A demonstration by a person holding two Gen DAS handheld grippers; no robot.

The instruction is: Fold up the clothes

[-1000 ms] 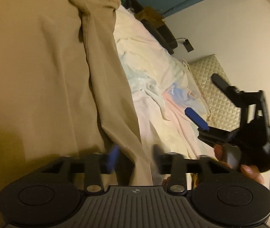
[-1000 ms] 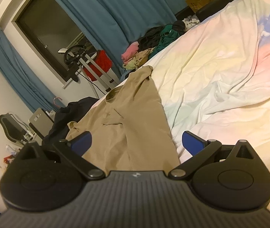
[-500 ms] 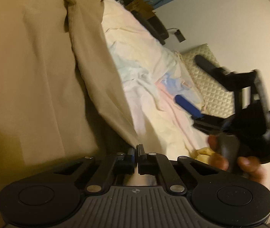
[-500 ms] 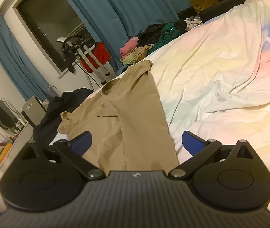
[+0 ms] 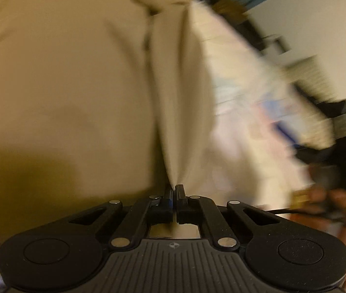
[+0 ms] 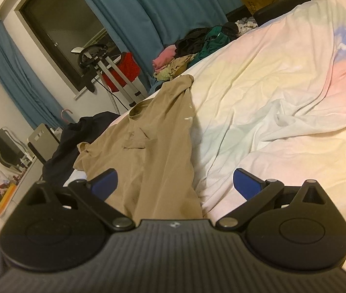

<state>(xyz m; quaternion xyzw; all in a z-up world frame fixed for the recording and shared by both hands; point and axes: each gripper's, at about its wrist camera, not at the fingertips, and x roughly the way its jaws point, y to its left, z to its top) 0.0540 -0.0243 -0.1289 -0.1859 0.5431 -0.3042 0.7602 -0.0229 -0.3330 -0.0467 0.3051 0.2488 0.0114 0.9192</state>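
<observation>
On the bed, taken as landmark: pastel bedsheet [image 6: 282, 78], rumpled, covering the mattress.
Garment: tan shirt [image 6: 153, 146], spread flat along the sheet's left side, collar toward the far end of the bed, one long edge bordering bare sheet.
Left gripper [image 5: 174, 191]: fingers pressed together, pinching a raised fold of the tan shirt's near edge; cloth rises in a ridge from the pinch. View blurred.
Right gripper [image 6: 175, 183]: blue-padded fingers spread wide, nothing between them, poised above the shirt's near end.
Hand [image 5: 329, 202]: seen in the left view at the bed's right side, gripping the other tool.
Beyond the bed's far end: clothes pile [image 6: 197, 46], teal curtains [image 6: 153, 7].
</observation>
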